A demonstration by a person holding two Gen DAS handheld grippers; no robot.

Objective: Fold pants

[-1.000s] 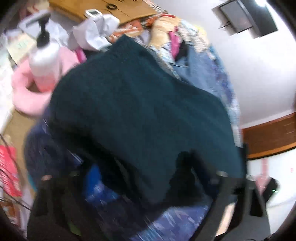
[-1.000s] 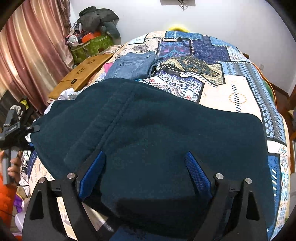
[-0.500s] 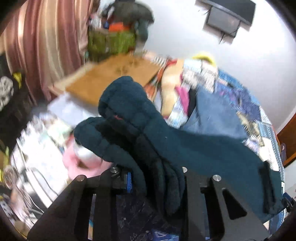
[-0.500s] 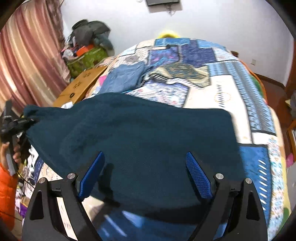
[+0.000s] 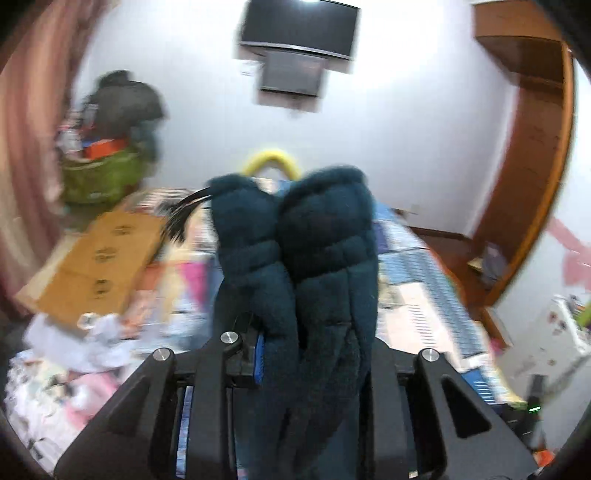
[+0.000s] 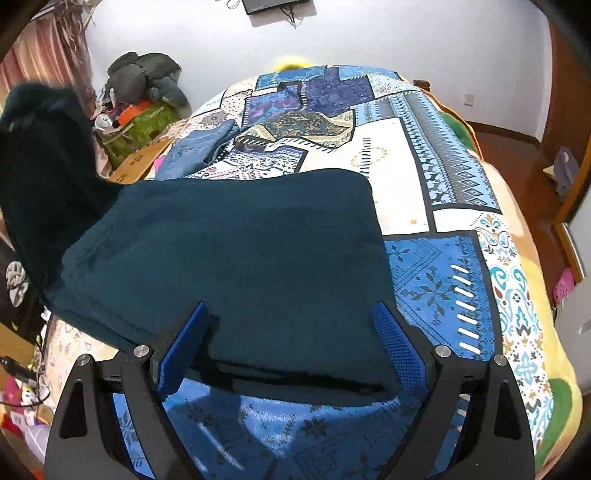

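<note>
The dark teal fleece pants [image 6: 236,251] lie across the near part of the patterned bed [image 6: 406,166]. Their left end [image 6: 44,155] is lifted high at the bed's left side. My left gripper [image 5: 314,354] is shut on that bunched end [image 5: 317,251], which stands up between the fingers and hides the right pad. My right gripper [image 6: 291,350] is open, low over the near edge of the pants, with a blue pad [image 6: 183,347] on each side of the cloth and not closed on it.
Folded blue jeans [image 6: 195,151] lie on the bed's far left. A cardboard box [image 5: 96,262], a green bag [image 6: 140,129] and piled clutter sit left of the bed. A wall screen [image 5: 295,33] hangs ahead. Wooden floor [image 6: 517,155] runs along the right.
My left gripper has closed on the pants' left end and raised it, tilting up toward the far wall. The pants have shifted left on the bed. My right gripper stays open over them.
</note>
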